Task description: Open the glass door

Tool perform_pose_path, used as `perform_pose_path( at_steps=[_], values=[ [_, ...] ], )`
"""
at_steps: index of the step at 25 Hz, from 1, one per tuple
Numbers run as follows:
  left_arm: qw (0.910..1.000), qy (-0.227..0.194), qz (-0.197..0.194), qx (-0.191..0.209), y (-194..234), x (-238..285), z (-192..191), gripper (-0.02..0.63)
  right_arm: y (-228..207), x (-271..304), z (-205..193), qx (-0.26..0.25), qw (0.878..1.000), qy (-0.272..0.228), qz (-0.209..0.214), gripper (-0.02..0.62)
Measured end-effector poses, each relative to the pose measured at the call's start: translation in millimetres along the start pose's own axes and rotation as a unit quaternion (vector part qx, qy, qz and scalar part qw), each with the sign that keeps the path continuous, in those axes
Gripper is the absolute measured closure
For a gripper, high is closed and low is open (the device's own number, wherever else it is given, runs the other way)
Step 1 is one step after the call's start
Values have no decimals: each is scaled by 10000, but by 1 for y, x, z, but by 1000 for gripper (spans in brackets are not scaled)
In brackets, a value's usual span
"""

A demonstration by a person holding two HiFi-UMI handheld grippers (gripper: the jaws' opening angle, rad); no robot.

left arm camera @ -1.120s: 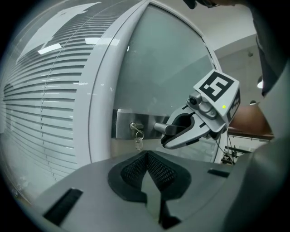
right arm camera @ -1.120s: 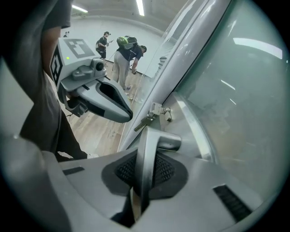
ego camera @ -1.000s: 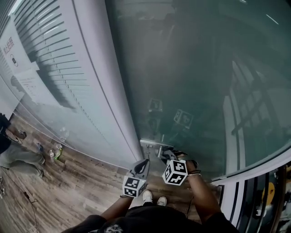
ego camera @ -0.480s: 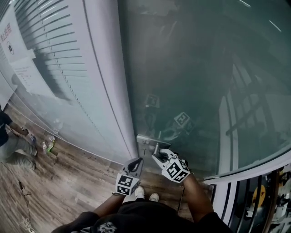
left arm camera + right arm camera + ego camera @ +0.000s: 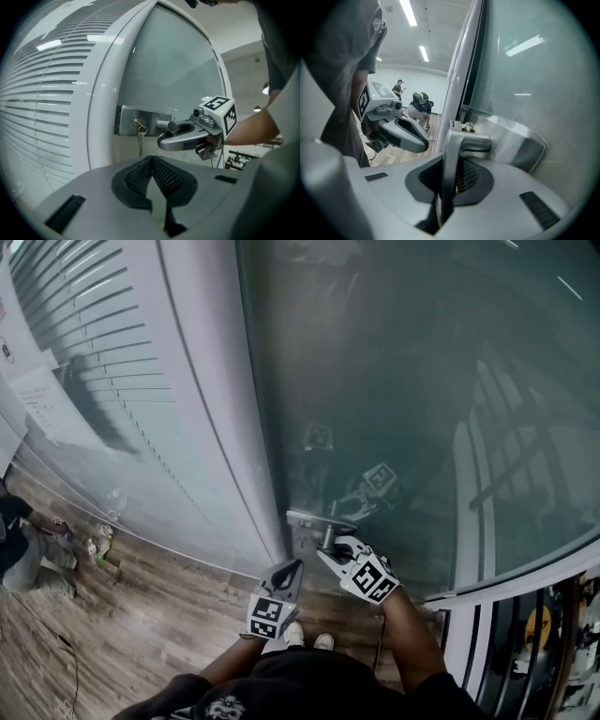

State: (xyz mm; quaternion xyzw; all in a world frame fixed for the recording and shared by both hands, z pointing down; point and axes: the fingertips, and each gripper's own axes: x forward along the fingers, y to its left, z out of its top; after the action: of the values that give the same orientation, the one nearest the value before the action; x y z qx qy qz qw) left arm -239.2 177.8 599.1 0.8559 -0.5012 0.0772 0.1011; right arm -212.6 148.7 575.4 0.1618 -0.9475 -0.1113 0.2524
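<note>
The glass door (image 5: 394,381) fills the head view, with a steel lock plate (image 5: 302,518) at its left edge. My right gripper (image 5: 330,557) is shut on the door's lever handle (image 5: 457,154), which stands upright between the dark pads in the right gripper view. In the left gripper view a key (image 5: 139,137) hangs from the lock plate (image 5: 129,123), and the right gripper (image 5: 180,139) covers most of the lever beyond its round stub (image 5: 165,125). My left gripper (image 5: 293,568) hovers just left of the handle, shut and holding nothing.
A white door frame post (image 5: 202,399) and a blind-covered window wall (image 5: 94,362) stand to the left. Wooden floor (image 5: 150,615) lies below. A person (image 5: 23,554) crouches at the far left. A railing (image 5: 525,634) runs at the lower right.
My right gripper has rolled while holding the lever, so its marker cube now sits tilted. The left gripper has stayed in place.
</note>
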Motion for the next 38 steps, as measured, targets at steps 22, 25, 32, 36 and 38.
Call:
perform_pose_path(
  at_steps=[22, 25, 32, 36, 38],
  values=[
    [9995, -106, -239, 155, 6, 101, 53, 600, -157, 45, -21, 408, 9974, 350, -480, 566],
    [9999, -11, -36, 119, 9, 125, 58, 600, -187, 53, -32, 573, 9959, 464, -520, 566],
    [9987, -20, 509, 32, 8, 179, 66, 600, -246, 56, -67, 842, 9919, 579, -759, 575],
    [9970, -188, 751, 9, 15, 203, 89, 600, -285, 60, -75, 1025, 9888, 716, -811, 575],
    [9960, -252, 855, -63, 15, 217, 103, 600, -308, 57, -80, 1108, 9875, 742, -840, 577]
  ],
)
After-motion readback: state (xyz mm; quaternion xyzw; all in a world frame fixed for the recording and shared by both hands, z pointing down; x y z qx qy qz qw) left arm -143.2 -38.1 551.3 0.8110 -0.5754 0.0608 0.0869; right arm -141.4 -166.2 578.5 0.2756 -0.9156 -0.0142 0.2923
